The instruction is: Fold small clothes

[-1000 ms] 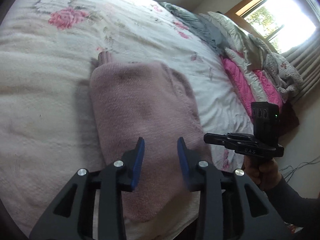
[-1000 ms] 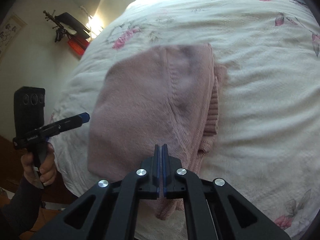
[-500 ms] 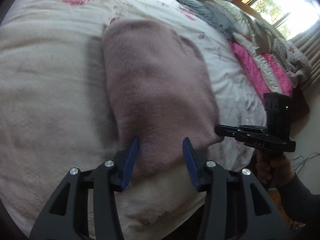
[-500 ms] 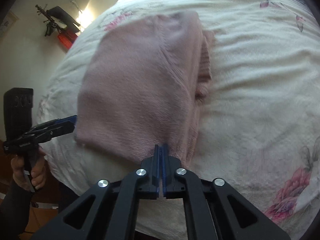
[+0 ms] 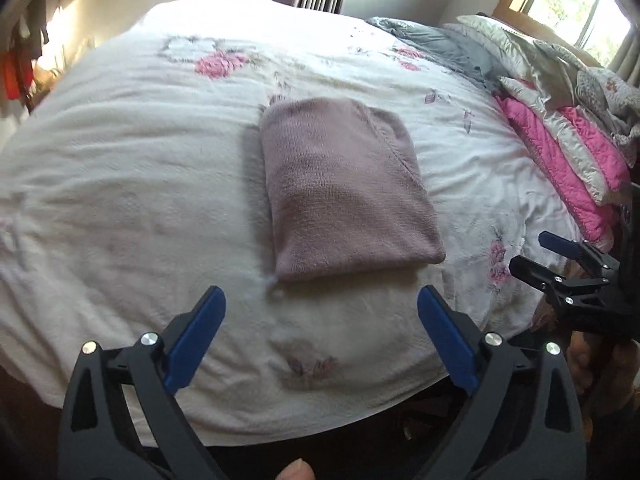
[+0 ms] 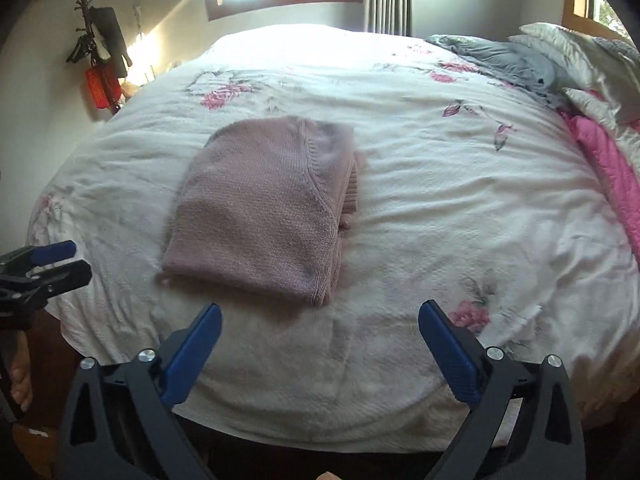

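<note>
- Mauve knit, soft and slightly fuzzy: the folded sweater [image 5: 344,192] lies as a neat rounded rectangle in the middle of the bed, with ribbed edges and layered folds peeking out along its right side in the right wrist view [image 6: 264,208].
- Under it, the white bedspread [image 5: 120,200] is a nubby, wrinkled fabric printed with pink flowers and grey leaves.
- At the far right of the bed sits a heap of quilted pink and grey bedding [image 5: 568,120], puffy and stitched.
- Both tools are black plastic with blue ribbed pads; the left gripper [image 5: 320,312] has its fingers spread wide, hovering over bare bedspread just short of the sweater's near edge, touching nothing.
- Likewise the right gripper [image 6: 320,328] is spread wide and empty, near the sweater's front right corner.
- Half a second ago the right fingers were pressed together at the sweater's edge and the left ones were narrower over its hem; both have since let go and pulled back, and the sweater now lies flat and free.
</note>
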Demonstrator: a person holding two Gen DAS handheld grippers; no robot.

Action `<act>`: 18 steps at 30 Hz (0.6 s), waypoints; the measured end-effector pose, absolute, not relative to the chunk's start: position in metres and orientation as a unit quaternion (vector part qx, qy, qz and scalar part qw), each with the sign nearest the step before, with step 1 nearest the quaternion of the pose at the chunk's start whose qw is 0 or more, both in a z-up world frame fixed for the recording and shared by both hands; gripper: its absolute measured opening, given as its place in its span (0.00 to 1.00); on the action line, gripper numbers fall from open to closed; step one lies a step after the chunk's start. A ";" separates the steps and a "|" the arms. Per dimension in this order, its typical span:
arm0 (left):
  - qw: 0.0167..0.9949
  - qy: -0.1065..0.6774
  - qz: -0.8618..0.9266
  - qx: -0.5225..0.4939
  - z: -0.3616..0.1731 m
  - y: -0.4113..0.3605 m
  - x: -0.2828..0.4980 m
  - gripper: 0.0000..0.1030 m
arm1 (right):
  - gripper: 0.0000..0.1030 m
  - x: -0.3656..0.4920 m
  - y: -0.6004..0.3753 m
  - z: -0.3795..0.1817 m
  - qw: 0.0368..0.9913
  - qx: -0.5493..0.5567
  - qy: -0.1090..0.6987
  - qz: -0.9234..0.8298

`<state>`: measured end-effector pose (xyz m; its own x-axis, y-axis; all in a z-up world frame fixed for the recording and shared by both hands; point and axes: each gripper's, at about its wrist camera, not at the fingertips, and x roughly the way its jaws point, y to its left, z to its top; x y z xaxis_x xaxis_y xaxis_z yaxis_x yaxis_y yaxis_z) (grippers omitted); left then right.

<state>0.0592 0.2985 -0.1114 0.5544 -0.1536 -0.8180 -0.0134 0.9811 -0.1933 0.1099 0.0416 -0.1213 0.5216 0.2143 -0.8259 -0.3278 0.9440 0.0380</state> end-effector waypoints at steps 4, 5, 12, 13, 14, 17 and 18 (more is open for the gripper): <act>0.911 0.409 0.018 -0.057 -0.059 0.291 0.008 0.97 | 0.96 0.068 0.038 -0.076 0.896 -0.047 0.422 0.131; 0.916 0.396 0.025 -0.063 -0.048 0.291 -0.002 0.97 | 0.96 0.059 0.037 -0.065 0.900 -0.046 0.414 0.128; 0.919 0.388 -0.001 -0.066 0.016 0.276 -0.054 0.97 | 0.96 0.011 0.030 -0.003 0.913 -0.036 0.385 0.131; 0.921 0.385 0.000 -0.059 0.021 0.273 -0.060 0.97 | 0.96 0.007 0.029 0.000 0.912 -0.035 0.388 0.127; 0.920 0.387 0.006 -0.054 0.022 0.270 -0.064 0.97 | 0.96 0.004 0.029 0.002 0.913 -0.034 0.389 0.117; 0.913 0.405 0.008 -0.056 0.016 0.262 -0.067 0.97 | 0.96 -0.005 0.026 0.007 0.918 -0.034 0.383 0.101; 0.910 0.410 0.009 -0.054 0.012 0.259 -0.067 0.97 | 0.96 -0.006 0.025 0.007 0.919 -0.033 0.382 0.097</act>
<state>-0.0667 0.2593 0.0120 0.6636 -0.0280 -0.7476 -0.0598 0.9941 -0.0903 -0.0061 0.0250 0.0066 0.6899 0.1535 -0.7074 -0.2042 0.9788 0.0133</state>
